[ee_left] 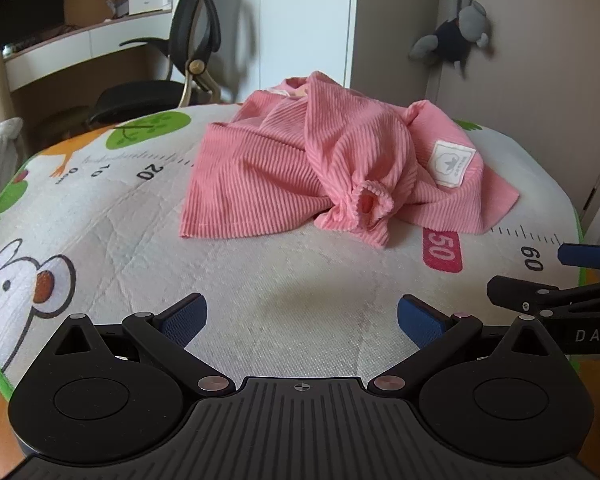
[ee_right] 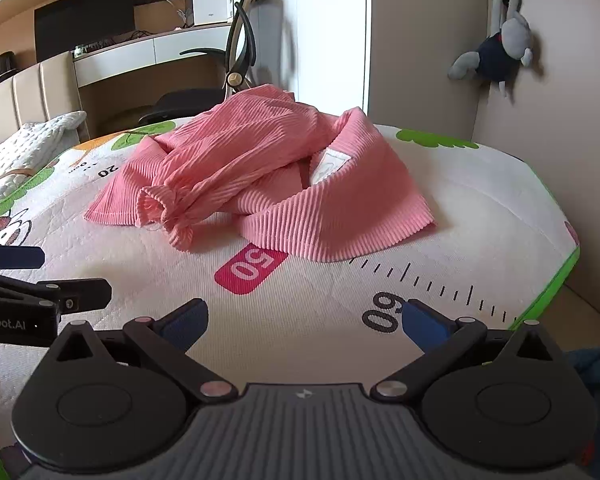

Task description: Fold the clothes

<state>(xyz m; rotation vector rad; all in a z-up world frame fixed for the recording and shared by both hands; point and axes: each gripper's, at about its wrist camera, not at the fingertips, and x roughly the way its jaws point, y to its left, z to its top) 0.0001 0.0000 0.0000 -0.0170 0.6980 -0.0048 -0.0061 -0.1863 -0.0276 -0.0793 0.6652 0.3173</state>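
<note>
A pink ribbed garment (ee_left: 300, 168) lies crumpled in a heap on the printed play mat (ee_left: 260, 320), with a gathered sleeve cuff (ee_left: 370, 200) toward me and a white label (ee_left: 450, 162) showing. It also shows in the right wrist view (ee_right: 268, 184). My left gripper (ee_left: 302, 318) is open and empty, low over the mat, short of the garment's near edge. My right gripper (ee_right: 304, 322) is open and empty, over the mat's ruler marks, also short of the garment. Each gripper shows at the other view's side edge.
The mat (ee_right: 340, 320) has a ruler print and green border; its right edge (ee_right: 556, 280) drops off. A black office chair (ee_left: 180, 60) and a desk stand behind. A grey plush toy (ee_right: 496, 52) hangs on the right wall. A white quilt (ee_right: 32, 140) lies at the left.
</note>
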